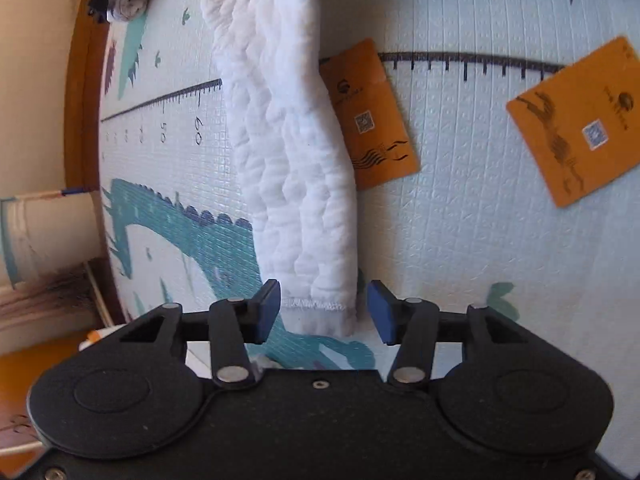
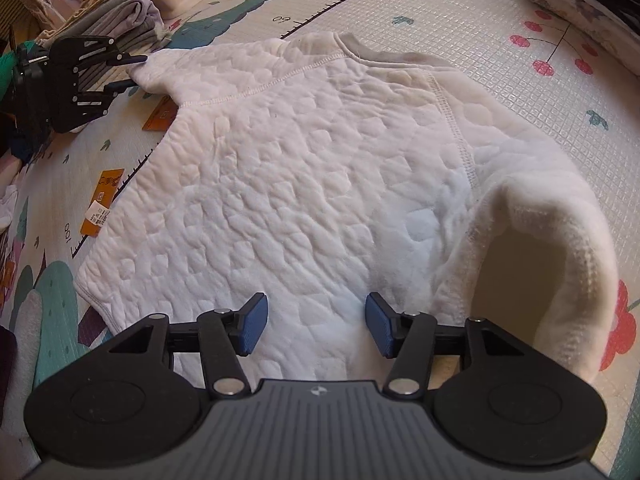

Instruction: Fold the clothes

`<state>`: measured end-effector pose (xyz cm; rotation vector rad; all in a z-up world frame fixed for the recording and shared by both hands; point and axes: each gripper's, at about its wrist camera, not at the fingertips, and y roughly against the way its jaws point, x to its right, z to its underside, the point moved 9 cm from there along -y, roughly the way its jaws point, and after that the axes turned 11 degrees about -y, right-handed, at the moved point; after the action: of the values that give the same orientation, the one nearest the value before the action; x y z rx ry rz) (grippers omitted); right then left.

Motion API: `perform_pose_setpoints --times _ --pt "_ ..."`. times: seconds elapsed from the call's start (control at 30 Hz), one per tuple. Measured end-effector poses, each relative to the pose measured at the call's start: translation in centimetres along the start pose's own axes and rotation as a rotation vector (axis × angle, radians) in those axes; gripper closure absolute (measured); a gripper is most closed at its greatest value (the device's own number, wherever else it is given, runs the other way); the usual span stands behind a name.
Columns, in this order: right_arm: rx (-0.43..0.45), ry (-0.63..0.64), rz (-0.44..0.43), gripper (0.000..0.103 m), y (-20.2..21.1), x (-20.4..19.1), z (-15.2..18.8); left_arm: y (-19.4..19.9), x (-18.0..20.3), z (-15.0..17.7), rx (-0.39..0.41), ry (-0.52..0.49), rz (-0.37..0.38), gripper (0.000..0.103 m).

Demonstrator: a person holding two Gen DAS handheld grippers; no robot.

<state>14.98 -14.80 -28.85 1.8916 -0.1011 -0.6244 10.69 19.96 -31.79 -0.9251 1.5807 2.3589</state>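
A white quilted sweater (image 2: 304, 184) lies flat on a patterned play mat (image 2: 500, 60), neck at the far side. Its right sleeve (image 2: 560, 248) is curled over, the cuff opening facing me. My right gripper (image 2: 316, 324) is open and empty, hovering over the sweater's near hem. In the left wrist view the sweater's other sleeve (image 1: 288, 152) stretches away, its cuff (image 1: 320, 304) lying between the open jaws of my left gripper (image 1: 324, 310). The left gripper also shows in the right wrist view (image 2: 132, 70) at the sleeve end, far left.
Orange cards (image 1: 372, 116) (image 1: 580, 120) lie on the mat beside the sleeve, one partly under it. Folded grey clothes (image 2: 120, 16) are stacked at the far left. A rolled floral cloth (image 2: 580, 4) lies far right. A wooden floor edge (image 1: 80, 100) borders the mat.
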Motion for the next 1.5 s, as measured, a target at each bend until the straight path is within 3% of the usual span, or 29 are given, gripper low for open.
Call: perform_pose_setpoints --times 0.13,0.23,0.37,0.43,0.57,0.63,0.77,0.87,0.93,1.07,1.23,1.33,1.5 --pt "0.009 0.009 -0.001 0.048 0.2 -0.2 -0.1 2.5 -3.1 -1.4 0.088 0.237 0.060 0.055" --pt "0.017 0.033 -0.001 0.048 0.4 -0.6 0.2 3.2 -5.5 -4.9 0.210 0.503 0.121 0.064" --pt "0.011 0.047 -0.010 0.048 0.3 -1.4 0.5 2.2 -8.3 -9.2 0.361 0.867 0.274 0.064" --pt "0.006 0.048 -0.013 0.048 0.3 -1.6 0.8 1.9 -8.2 -11.0 0.412 0.956 0.366 0.064" --pt "0.003 0.036 -0.031 0.046 0.3 -1.8 1.4 0.0 -6.3 -13.7 0.396 0.884 0.392 0.064" --pt "0.002 0.025 -0.045 0.046 0.3 -2.0 1.7 -1.0 -4.5 -13.2 0.348 0.787 0.360 0.064" --pt "-0.011 0.009 -0.089 0.046 0.1 -2.8 2.1 -0.8 -4.3 -12.4 0.308 0.780 0.373 0.063" --pt "-0.027 0.023 -0.121 0.047 0.6 -3.3 2.3 0.2 -4.0 -12.9 0.298 0.630 0.305 0.063" --pt "-0.024 0.013 -0.145 0.047 1.7 -2.8 2.3 1.3 -4.5 -13.1 0.322 0.642 0.278 0.066" --pt "0.031 -0.004 -0.172 0.047 6.5 -1.6 3.4 4.1 -4.3 -14.5 0.456 0.719 0.346 0.066" --pt "0.217 0.074 0.025 0.047 12.1 2.2 3.9 4.1 -3.0 -16.1 0.486 0.809 0.462 0.065" --pt "0.262 0.130 0.253 0.047 12.3 5.0 4.1 3.5 -2.1 -16.5 0.454 0.804 0.484 0.065" --pt "0.185 0.307 0.430 0.050 9.1 6.7 6.3 2.6 -1.0 -16.2 0.418 0.830 0.512 0.066"
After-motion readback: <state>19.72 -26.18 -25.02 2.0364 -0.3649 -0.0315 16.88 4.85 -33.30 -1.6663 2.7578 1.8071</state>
